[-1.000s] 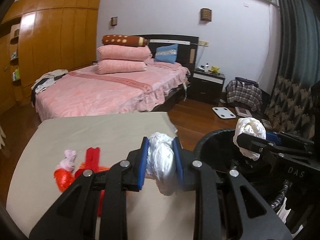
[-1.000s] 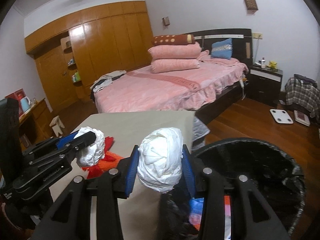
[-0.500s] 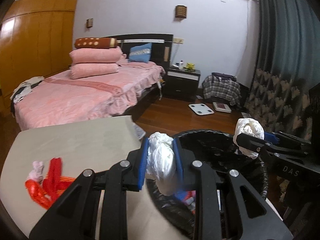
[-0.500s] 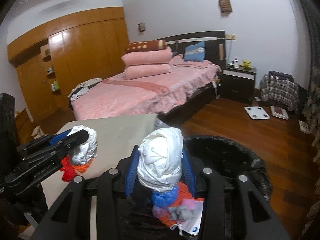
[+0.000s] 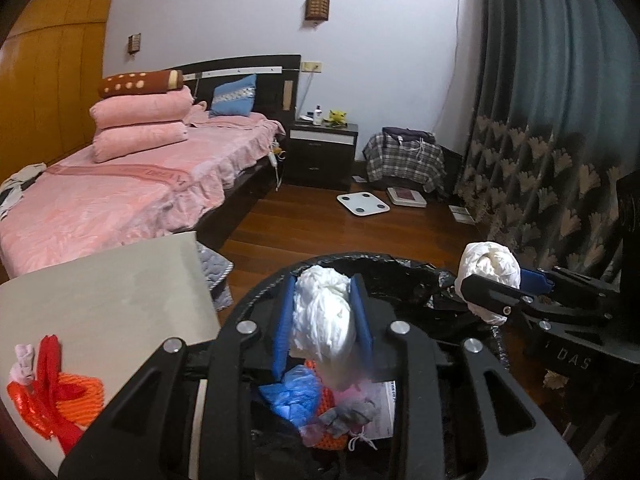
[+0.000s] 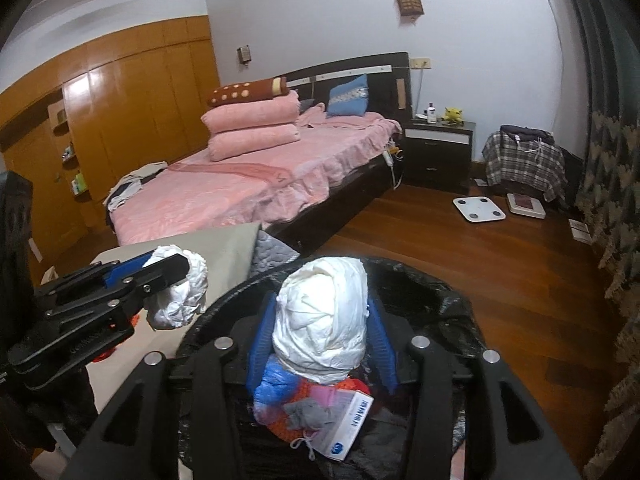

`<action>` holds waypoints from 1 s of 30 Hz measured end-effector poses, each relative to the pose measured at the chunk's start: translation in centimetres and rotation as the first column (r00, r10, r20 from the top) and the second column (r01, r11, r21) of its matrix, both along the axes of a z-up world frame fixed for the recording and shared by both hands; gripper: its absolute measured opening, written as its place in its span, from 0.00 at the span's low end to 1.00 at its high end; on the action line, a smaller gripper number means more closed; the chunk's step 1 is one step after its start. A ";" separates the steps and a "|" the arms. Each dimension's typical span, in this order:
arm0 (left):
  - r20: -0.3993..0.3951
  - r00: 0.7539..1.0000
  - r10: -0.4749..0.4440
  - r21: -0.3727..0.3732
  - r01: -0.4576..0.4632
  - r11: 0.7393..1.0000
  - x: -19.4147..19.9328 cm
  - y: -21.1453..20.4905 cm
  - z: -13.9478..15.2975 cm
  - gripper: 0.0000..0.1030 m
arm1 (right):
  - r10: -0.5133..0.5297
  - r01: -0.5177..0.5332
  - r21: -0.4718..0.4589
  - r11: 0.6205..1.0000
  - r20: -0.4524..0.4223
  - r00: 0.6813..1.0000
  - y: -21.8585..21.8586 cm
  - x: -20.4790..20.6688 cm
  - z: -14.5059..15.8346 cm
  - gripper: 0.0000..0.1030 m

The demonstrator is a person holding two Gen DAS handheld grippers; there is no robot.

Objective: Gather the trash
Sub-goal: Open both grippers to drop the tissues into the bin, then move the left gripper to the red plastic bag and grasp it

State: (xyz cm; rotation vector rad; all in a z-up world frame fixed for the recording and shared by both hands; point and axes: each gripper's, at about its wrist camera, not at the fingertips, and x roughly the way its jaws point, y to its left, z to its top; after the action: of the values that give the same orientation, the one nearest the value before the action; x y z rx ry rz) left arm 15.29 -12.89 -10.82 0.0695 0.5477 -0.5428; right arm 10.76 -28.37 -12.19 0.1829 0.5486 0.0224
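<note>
My left gripper (image 5: 322, 316) is shut on a white crumpled wad (image 5: 324, 320) and holds it over the black-lined trash bin (image 5: 404, 268). My right gripper (image 6: 320, 332) is shut on a second white wad (image 6: 322, 320), also over the bin (image 6: 432, 292). Each gripper shows in the other's view: the right one (image 5: 490, 284) at the bin's right rim, the left one (image 6: 176, 280) at the bin's left side. Inside the bin lie blue plastic (image 5: 292, 396), orange netting, grey scraps and a printed packet (image 6: 352, 420). Red and orange net trash (image 5: 52, 392) lies on the beige table (image 5: 112, 292).
A pink bed (image 5: 120, 184) stands behind the table. A dark nightstand (image 5: 322, 152), a white scale (image 5: 362, 204) on the wood floor, a plaid-covered seat (image 5: 404, 156) and patterned curtains (image 5: 552, 152) are beyond the bin.
Both grippers have moved right from over the table to over the trash bin, each still holding its white wad. The bin's contents have come into view below them.
</note>
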 end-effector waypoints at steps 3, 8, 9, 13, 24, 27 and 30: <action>-0.010 1.000 -0.002 -0.007 0.002 1.000 0.3 -0.3 -0.2 0.41 | -0.019 0.019 0.001 1.000 0.002 1.000 -0.8 -0.2 -0.3 0.57; 0.011 0.999 0.030 0.001 -0.030 1.000 0.1 0.7 0.2 0.60 | -0.059 0.059 0.003 0.998 0.015 0.998 -1.7 -0.7 -0.2 0.85; 0.027 0.999 0.046 0.010 -0.046 0.999 0.0 1.2 0.4 0.66 | -0.064 0.064 0.005 0.998 0.020 0.998 -1.7 -0.8 -0.1 0.88; 0.051 0.994 0.095 0.011 -0.096 0.995 -0.4 3.3 1.4 0.81 | -0.063 0.062 0.021 0.998 0.036 0.997 -1.4 -1.1 0.6 0.94; 0.059 0.968 0.245 0.003 -0.246 0.969 -2.0 10.7 2.9 0.88 | 0.048 -0.048 0.000 0.999 0.056 0.997 4.2 -0.3 2.3 0.94; 0.059 0.958 0.282 0.006 -0.283 0.959 -2.4 12.7 2.9 0.88 | 0.090 -0.090 -0.013 0.996 0.057 0.994 6.6 0.3 2.5 0.94; 0.058 0.943 0.327 0.014 -0.328 0.945 -2.9 15.2 2.7 0.88 | 0.130 -0.129 -0.021 0.991 0.056 0.990 9.2 1.0 2.5 0.94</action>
State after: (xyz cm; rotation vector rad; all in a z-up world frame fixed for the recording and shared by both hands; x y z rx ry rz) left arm 12.36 2.28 -8.08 0.0148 0.4989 -0.2087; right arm 11.79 -19.21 -9.73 0.1287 0.5030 0.1490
